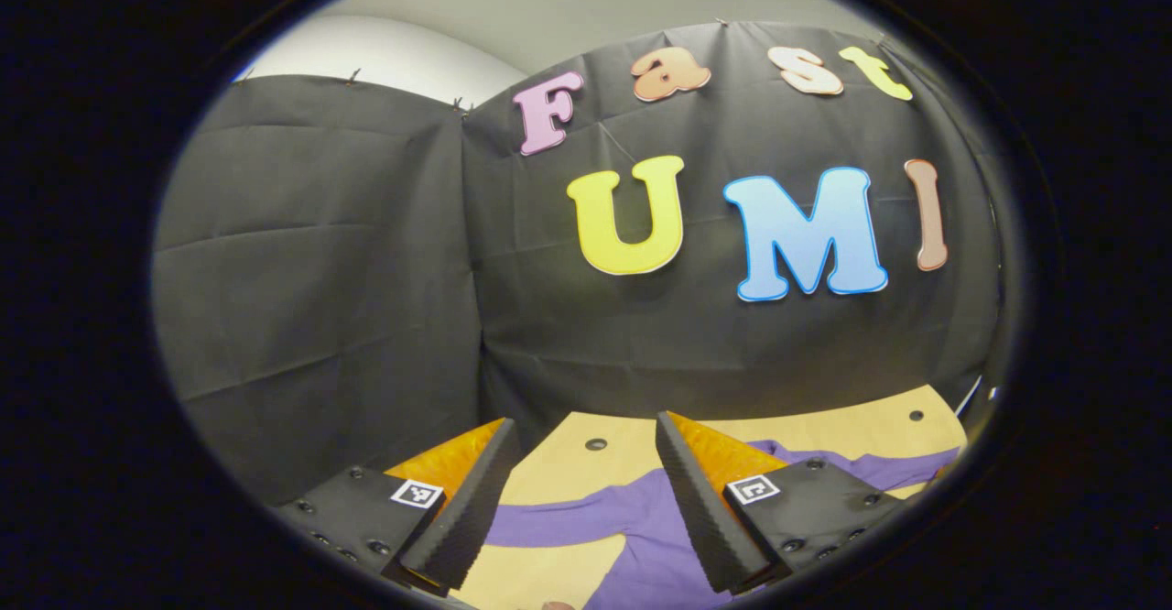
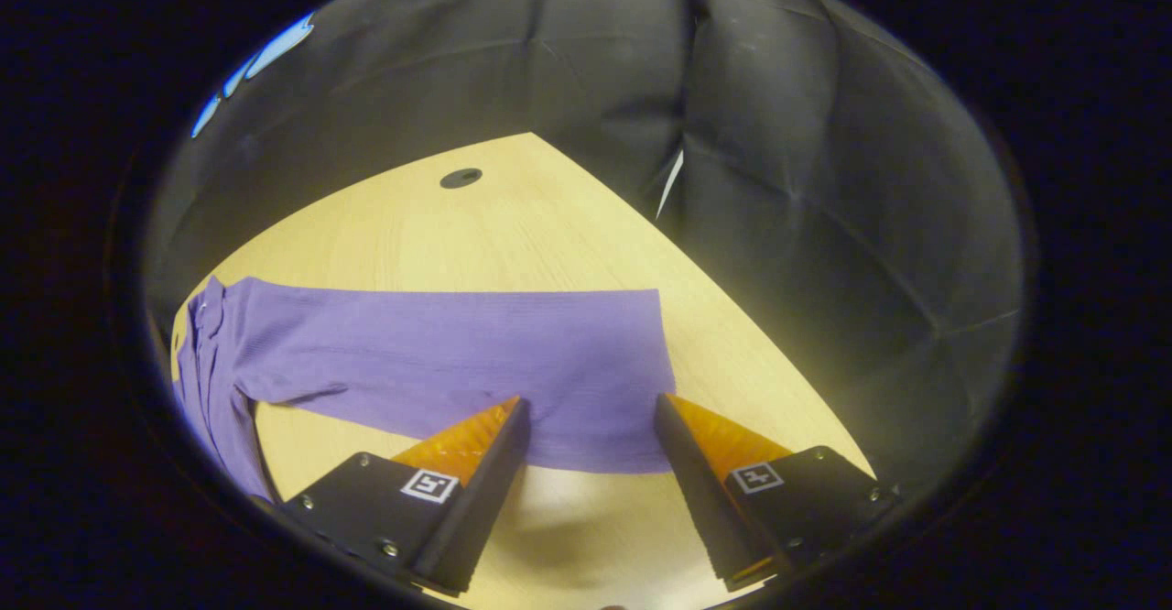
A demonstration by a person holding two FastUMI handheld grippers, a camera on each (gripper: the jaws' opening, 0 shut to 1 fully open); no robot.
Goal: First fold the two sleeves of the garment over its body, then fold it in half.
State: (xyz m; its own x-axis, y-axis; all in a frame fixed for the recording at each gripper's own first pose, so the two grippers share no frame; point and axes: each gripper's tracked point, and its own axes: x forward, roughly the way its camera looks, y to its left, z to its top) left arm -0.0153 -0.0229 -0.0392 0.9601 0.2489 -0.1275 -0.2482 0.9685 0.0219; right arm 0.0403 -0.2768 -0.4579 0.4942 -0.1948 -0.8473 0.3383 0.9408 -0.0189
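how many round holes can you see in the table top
3. In the left gripper view, one hole lies between the left gripper's open fingers and another near the far right edge. The right gripper view shows one, possibly the same; the purple garment may hide others.

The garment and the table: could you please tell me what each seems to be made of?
Garment: purple knit fabric, probably; fine ribbed lines run along the sleeve, matte and limp on the surface. Table: light wood or wood-look laminate; faint grain, smooth with a slight sheen.
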